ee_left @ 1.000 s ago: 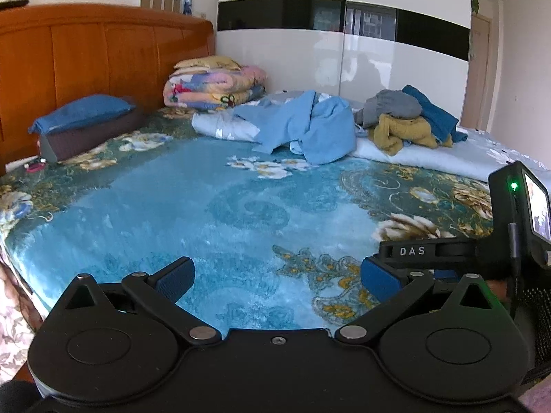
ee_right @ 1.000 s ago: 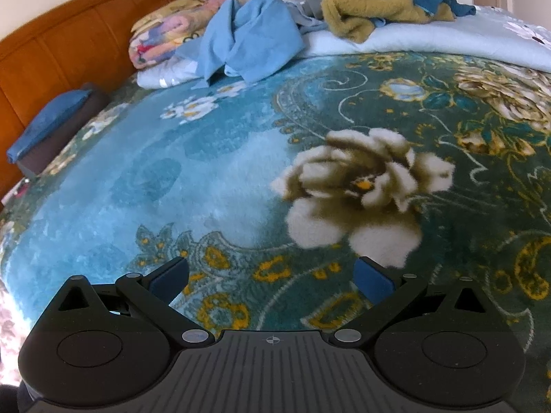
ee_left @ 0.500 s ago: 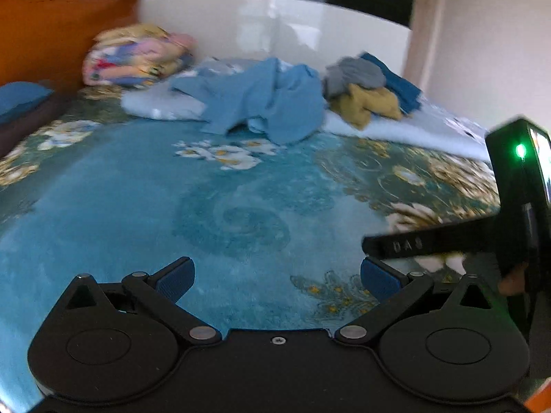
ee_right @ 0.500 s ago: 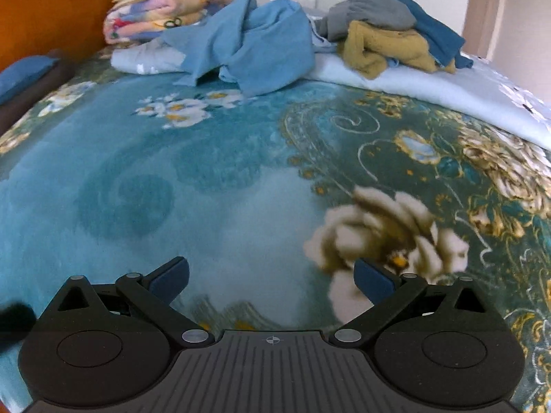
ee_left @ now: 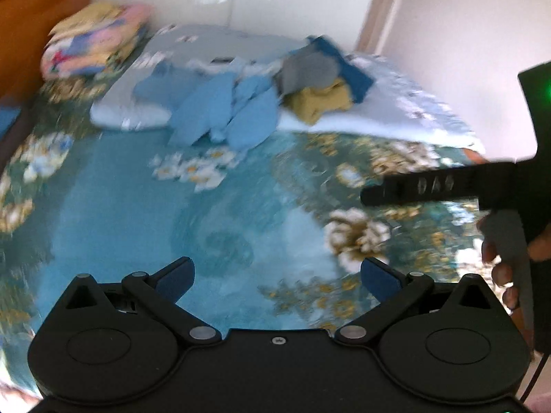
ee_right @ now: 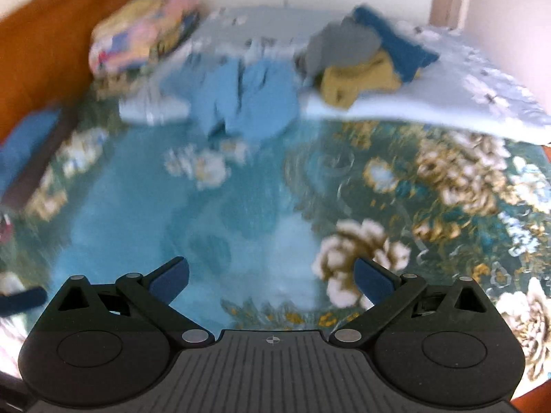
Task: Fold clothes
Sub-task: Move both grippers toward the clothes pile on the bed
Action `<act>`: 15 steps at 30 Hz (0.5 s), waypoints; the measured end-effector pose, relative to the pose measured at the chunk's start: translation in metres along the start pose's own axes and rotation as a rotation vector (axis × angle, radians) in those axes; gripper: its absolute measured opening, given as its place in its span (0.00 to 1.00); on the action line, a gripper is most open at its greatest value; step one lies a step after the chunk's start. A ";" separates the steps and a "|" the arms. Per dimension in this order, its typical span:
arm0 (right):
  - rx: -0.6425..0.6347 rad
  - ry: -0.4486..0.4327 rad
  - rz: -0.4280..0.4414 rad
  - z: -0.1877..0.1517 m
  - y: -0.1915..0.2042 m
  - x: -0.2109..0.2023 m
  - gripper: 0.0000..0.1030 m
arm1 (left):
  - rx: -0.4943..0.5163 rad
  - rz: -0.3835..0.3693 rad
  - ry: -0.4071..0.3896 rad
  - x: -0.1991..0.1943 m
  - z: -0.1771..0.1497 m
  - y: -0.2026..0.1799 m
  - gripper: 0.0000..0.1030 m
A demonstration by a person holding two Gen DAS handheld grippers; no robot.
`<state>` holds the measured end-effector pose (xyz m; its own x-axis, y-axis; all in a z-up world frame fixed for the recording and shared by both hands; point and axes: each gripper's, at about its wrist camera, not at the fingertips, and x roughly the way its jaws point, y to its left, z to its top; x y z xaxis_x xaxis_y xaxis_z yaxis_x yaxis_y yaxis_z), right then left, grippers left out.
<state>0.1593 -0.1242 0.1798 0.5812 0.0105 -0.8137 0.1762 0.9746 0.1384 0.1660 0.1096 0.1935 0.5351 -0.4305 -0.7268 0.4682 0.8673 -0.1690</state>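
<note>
A crumpled light blue garment (ee_left: pixel 224 110) (ee_right: pixel 248 103) lies at the far side of the bed. Beside it is a pile with a grey piece (ee_left: pixel 306 69) (ee_right: pixel 341 44), a mustard piece (ee_left: pixel 320 101) (ee_right: pixel 358 81) and a dark blue piece (ee_left: pixel 347 65) (ee_right: pixel 396 41). My left gripper (ee_left: pixel 277 277) is open and empty, above the teal floral blanket (ee_left: pixel 137 213). My right gripper (ee_right: pixel 272 277) is open and empty too; its body shows in the left wrist view (ee_left: pixel 509 186). Both are well short of the clothes.
A folded patterned quilt (ee_left: pixel 93 44) (ee_right: pixel 141 38) sits at the far left by the orange headboard (ee_right: pixel 48 44). A pale blue sheet (ee_right: pixel 465 96) lies under the pile. A blue pillow (ee_right: pixel 20 148) is at the left. A white wardrobe (ee_left: pixel 241 0) stands behind the bed.
Both grippers have moved forward and risen over the bed, tilting down toward it; the clothes now look closer. Both stay open and empty. The views are motion-blurred.
</note>
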 end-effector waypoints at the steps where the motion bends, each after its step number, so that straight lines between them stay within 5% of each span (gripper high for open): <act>1: 0.019 -0.036 0.018 0.008 -0.003 -0.016 1.00 | 0.017 -0.006 -0.013 -0.008 0.011 -0.003 0.99; 6: 0.127 -0.209 0.065 0.034 -0.026 -0.072 1.00 | 0.056 -0.059 -0.113 -0.041 0.062 -0.017 0.99; 11: 0.249 -0.322 0.124 0.034 -0.053 -0.085 1.00 | 0.053 -0.134 -0.176 -0.059 0.084 -0.026 0.99; 15: 0.286 -0.365 0.041 0.037 -0.064 -0.090 1.00 | 0.040 -0.164 -0.195 -0.060 0.085 -0.027 0.99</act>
<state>0.1253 -0.1958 0.2652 0.8250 -0.0814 -0.5592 0.3289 0.8738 0.3581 0.1811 0.0909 0.2987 0.5733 -0.6081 -0.5491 0.5856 0.7728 -0.2445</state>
